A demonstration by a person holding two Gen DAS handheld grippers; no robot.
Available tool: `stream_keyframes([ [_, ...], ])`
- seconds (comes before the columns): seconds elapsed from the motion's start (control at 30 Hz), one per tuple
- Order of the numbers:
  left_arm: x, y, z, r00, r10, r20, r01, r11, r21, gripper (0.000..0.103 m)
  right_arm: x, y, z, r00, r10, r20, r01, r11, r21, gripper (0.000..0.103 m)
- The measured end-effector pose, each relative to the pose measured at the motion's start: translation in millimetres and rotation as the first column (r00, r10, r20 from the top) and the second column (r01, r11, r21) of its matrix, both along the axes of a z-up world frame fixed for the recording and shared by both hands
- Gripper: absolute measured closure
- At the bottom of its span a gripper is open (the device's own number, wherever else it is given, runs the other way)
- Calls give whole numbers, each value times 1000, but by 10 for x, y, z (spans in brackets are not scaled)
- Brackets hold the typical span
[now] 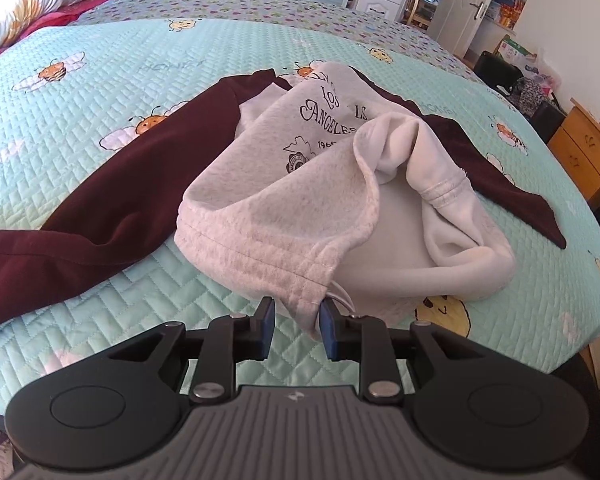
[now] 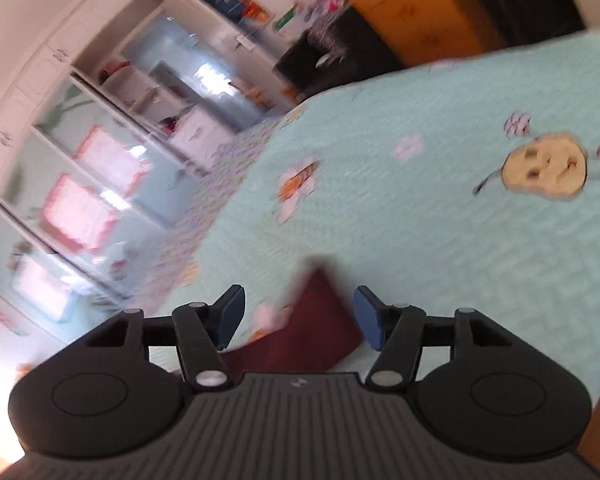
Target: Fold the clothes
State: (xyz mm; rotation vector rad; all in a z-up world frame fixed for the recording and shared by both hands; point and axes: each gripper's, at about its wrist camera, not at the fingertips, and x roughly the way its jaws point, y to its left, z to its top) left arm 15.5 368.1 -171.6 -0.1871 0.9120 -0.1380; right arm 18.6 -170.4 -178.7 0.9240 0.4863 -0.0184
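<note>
Your sweatshirt (image 1: 284, 184), grey-bodied with maroon sleeves, lies rumpled in the middle of the bed (image 1: 100, 80), its hem flipped up so the pale fleecy lining shows and the body gapes open toward you. The sleeves spread flat to either side. Judge it soft, limp and fairly thick: it will sag and drag rather than hold a crease, and the fleece should not slip in the pads. The stitched hem is the firmest place to take hold, and the cuffs likewise. Your left tongs (image 1: 296, 330) are parted, with a corner of that hem hanging between the pads, not yet pinched. Your right tongs (image 2: 298, 316) stand wide apart over a maroon sleeve end (image 2: 312, 332); that view is blurred, so contact cannot be told.
</note>
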Motion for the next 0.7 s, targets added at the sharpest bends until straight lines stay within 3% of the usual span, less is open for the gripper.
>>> stream_keyframes([
  [0.03, 9, 2, -18, 1000, 2, -5, -2, 1000, -5, 77, -25, -71, 68, 1000, -13, 18, 13, 1000, -21, 39],
  [0.1, 28, -7, -44, 1000, 6, -18, -6, 1000, -3, 77, 43, 298, -163, 990, 139, -31, -138, 990, 20, 39],
  [0.23, 23, -39, -30, 1000, 7, -23, -6, 999, 34, 76, 286, 1090, -632, 917, 378, -126, -367, 925, 101, 39],
  [0.3, 17, -50, -11, 1000, 5, -18, -4, 998, 58, 74, 455, 1368, -764, 888, 433, -158, -420, 901, 109, 39],
  [0.4, 21, -67, -5, 1000, 7, -10, -6, 997, 82, 73, 533, 1596, -803, 882, 441, -163, -430, 897, 98, 41],
  [0.43, 36, -68, -13, 1000, 13, -9, -12, 996, 86, 73, 556, 1628, -806, 886, 437, -155, -427, 899, 96, 60],
  [0.47, 51, -69, -16, 1000, 26, -5, -25, 995, 93, 75, 564, 1674, -774, 885, 437, -161, -432, 900, 66, 93],
  [0.53, 74, -57, 19, 998, 54, 13, -55, 994, 96, 85, 568, 1681, -618, 888, 431, -158, -441, 897, -33, 93],
  [0.7, -64, 57, 505, 984, 103, 144, -108, 994, 28, 90, 410, 1584, 44, 912, 410, -20, -404, 889, -217, 97],
])
